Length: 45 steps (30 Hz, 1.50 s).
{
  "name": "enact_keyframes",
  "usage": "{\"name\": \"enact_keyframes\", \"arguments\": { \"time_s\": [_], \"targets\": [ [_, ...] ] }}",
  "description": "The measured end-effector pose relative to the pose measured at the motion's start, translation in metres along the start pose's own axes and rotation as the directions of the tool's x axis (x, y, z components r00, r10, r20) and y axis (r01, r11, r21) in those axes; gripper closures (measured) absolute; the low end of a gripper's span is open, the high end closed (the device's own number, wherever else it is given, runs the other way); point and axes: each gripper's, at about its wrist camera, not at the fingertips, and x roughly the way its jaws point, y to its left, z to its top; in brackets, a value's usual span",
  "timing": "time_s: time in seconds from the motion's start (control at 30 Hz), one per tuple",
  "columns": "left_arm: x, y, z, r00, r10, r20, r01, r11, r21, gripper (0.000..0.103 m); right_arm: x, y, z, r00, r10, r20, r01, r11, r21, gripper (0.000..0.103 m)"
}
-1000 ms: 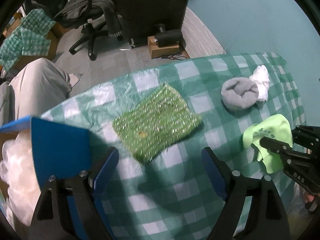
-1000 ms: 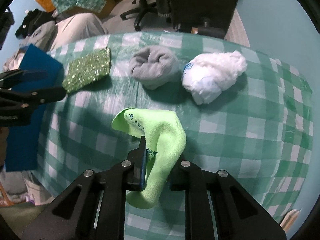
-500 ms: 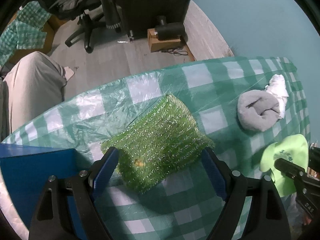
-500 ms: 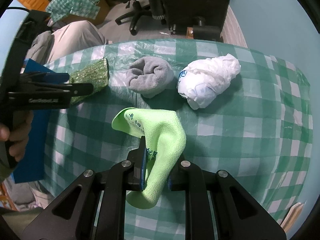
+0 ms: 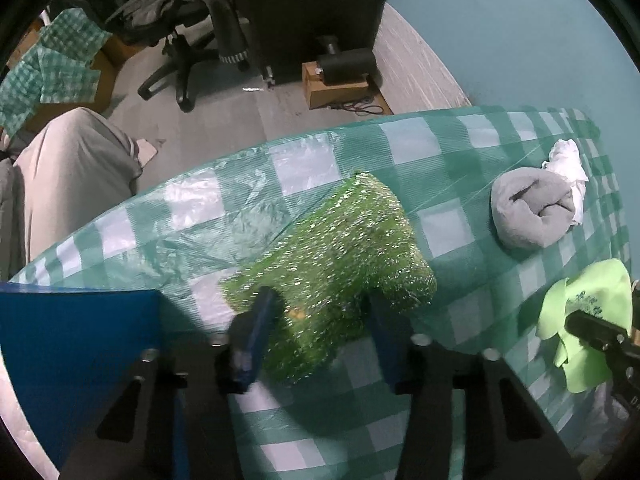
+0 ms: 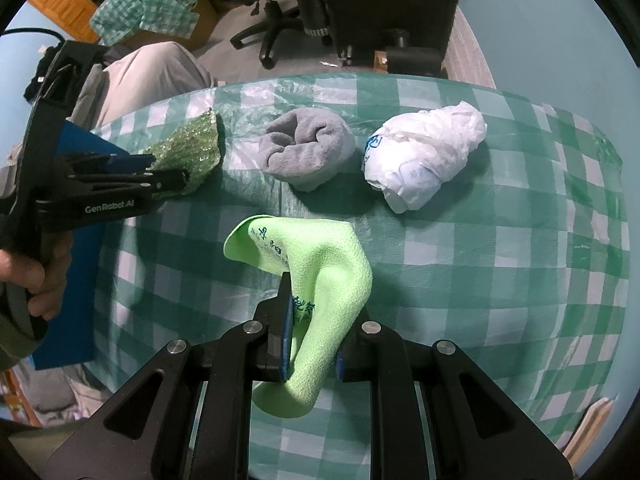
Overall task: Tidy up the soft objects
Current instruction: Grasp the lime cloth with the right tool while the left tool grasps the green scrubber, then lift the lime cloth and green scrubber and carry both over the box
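Left gripper (image 5: 320, 328), pointing straight down, jaws closing around the near end of a sparkly green sponge (image 5: 340, 264), which bulges between the blue pads; the rest runs toward 1 o'clock on the checked tablecloth (image 5: 440, 148). A blue bin (image 5: 72, 340) sits at 9 o'clock. Right gripper (image 6: 310, 340) is clamped on a lime cloth (image 6: 320, 272). To lift cleanly, the left should probably squeeze fully before rising, then clear the bin wall
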Motion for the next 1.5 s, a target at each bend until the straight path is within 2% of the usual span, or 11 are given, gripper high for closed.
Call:
{"name": "enact_keyframes", "arguments": {
  "time_s": [0.1,0.2,0.7,0.87,1.1,1.5],
  "targets": [
    [-0.002,0.002,-0.003,1.000,0.003,0.005,-0.003,1.000,0.000,0.088,0.000,0.000,0.000,1.000,-0.002,0.000,0.002,1.000,0.002,0.088],
    [-0.006,0.001,-0.008,1.000,0.023,0.014,-0.023,1.000,0.010,0.091,-0.001,0.000,0.000,1.000,-0.001,0.005,0.001,1.000,-0.002,0.088],
    [-0.045,-0.003,-0.042,0.997,0.018,0.076,-0.018,1.000,-0.002,0.092,-0.020,0.006,-0.005,0.999,-0.007,0.035,0.008,1.000,-0.030,0.088],
    [-0.057,-0.003,-0.059,0.997,0.012,0.073,-0.012,1.000,-0.013,0.092,-0.030,0.011,-0.007,0.999,-0.013,0.046,0.014,0.999,-0.033,0.088],
    [-0.087,-0.006,-0.080,0.992,-0.005,0.122,0.010,0.999,-0.042,0.092,-0.046,0.021,-0.008,0.998,-0.006,0.063,0.010,0.998,-0.058,0.088],
    [-0.140,0.000,-0.111,0.978,0.014,0.207,0.010,0.993,-0.114,0.092,-0.076,0.052,-0.013,0.995,0.013,0.096,0.001,0.990,-0.140,0.088]
  ]
}}
